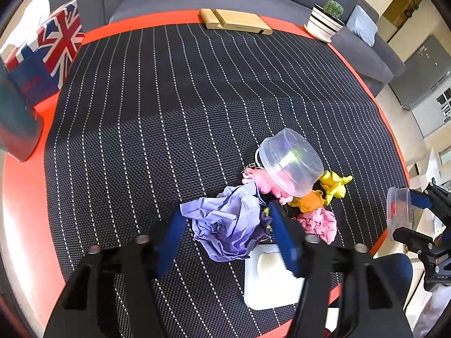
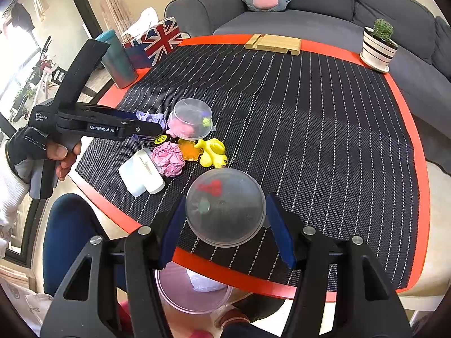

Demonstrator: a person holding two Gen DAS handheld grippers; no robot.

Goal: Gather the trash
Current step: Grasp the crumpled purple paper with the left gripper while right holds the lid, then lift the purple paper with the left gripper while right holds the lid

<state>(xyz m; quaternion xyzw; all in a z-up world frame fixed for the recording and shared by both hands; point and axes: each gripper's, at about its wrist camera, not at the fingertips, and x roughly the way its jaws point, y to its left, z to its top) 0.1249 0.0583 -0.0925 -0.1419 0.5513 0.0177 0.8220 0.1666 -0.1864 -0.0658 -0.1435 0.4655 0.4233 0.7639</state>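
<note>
A crumpled purple paper [image 1: 225,225] lies on the striped black mat [image 1: 169,112], and my left gripper [image 1: 225,210] has both blue pads pressed against its sides. In the right wrist view the left gripper [image 2: 156,126] reaches over the pile with purple paper [image 2: 149,117] showing around its fingers. My right gripper [image 2: 225,198] is shut on a clear round plastic container [image 2: 225,208] at the table's near edge. Below it stands a pinkish clear bin [image 2: 194,290] with white paper inside. A pink crumpled paper [image 1: 318,224] lies beside the purple one.
Close by are an upturned clear tub [image 1: 290,163] over a pink toy, a yellow duck [image 1: 335,186], an orange piece [image 1: 310,201] and a white box [image 1: 270,278]. A flag tissue box [image 1: 48,53], wooden stand [image 1: 234,22] and cactus pot [image 1: 324,22] line the far rim.
</note>
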